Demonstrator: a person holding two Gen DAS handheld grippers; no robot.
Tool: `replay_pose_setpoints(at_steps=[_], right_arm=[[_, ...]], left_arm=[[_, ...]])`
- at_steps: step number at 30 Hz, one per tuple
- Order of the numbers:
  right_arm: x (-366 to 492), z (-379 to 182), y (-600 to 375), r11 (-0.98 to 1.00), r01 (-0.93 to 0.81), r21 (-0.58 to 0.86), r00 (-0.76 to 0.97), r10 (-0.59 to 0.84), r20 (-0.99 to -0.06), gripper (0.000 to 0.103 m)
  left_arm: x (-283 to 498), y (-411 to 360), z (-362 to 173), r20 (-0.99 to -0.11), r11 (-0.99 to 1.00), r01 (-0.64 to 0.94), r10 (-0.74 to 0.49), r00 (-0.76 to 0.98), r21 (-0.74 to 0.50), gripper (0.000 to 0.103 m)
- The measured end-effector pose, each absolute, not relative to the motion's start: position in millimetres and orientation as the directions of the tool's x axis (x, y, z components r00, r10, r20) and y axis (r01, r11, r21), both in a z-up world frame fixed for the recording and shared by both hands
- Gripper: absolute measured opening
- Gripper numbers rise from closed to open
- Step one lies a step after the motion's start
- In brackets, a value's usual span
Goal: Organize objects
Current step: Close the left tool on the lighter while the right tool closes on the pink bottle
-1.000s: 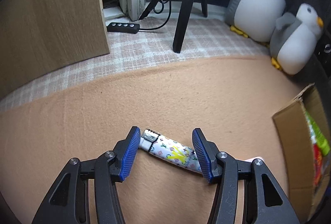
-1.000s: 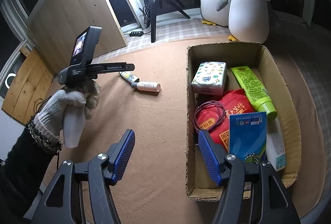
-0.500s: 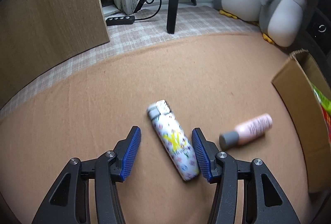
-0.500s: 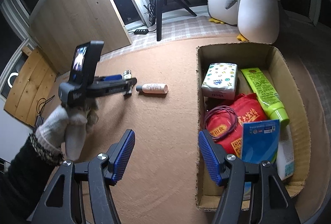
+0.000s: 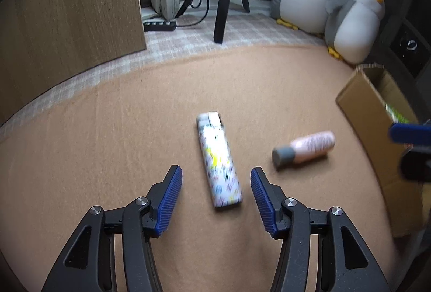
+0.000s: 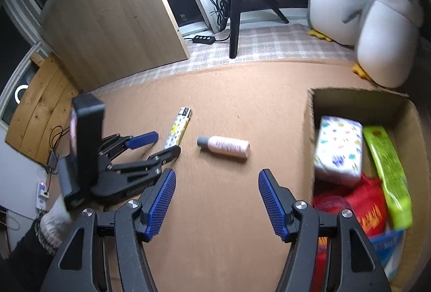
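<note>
A white patterned lighter (image 5: 218, 162) lies on the tan mat, its near end between the open fingers of my left gripper (image 5: 216, 192); it also shows in the right wrist view (image 6: 177, 128). A small pink bottle (image 5: 305, 148) with a grey cap lies on its side to the right of the lighter, and shows in the right wrist view (image 6: 225, 146). My right gripper (image 6: 216, 197) is open and empty, hovering just short of the bottle. My left gripper also appears in the right wrist view (image 6: 153, 143), beside the lighter.
A cardboard box (image 6: 312, 114) at the right holds a tissue pack (image 6: 338, 146), a green tube (image 6: 388, 173), a red pouch and a blue packet. Two plush penguins (image 6: 382, 38), a tripod (image 6: 234, 14), a power strip (image 6: 203, 38) and a wooden panel (image 6: 113, 22) stand at the back.
My left gripper has let go of the lighter and pulled back; the lighter now lies pointing away from it. My right gripper has moved forward and left toward the pink bottle.
</note>
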State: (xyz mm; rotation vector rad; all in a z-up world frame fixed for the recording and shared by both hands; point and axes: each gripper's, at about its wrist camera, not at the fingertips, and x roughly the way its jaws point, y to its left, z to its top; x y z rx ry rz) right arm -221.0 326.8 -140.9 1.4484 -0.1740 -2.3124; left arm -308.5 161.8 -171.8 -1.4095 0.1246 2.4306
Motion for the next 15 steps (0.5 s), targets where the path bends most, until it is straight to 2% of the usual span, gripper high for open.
replay_pose_setpoints(at_steps=[8,15], right_arm=[[-268,-164,309,-0.898,0.249,0.364,-0.321,-0.431,-0.843,0.06],[-295,-189,301,-0.898,0.213,0.384,-0.261,-0.431,-0.864,0.06]], left_arm=[[-334,170,-177,-0.876,-0.955,-0.291,0.192,-0.443,-0.062,0.057],[-336,163,-180,-0.883,-0.958,-0.282,0.17,-0.437,-0.044,0.046]])
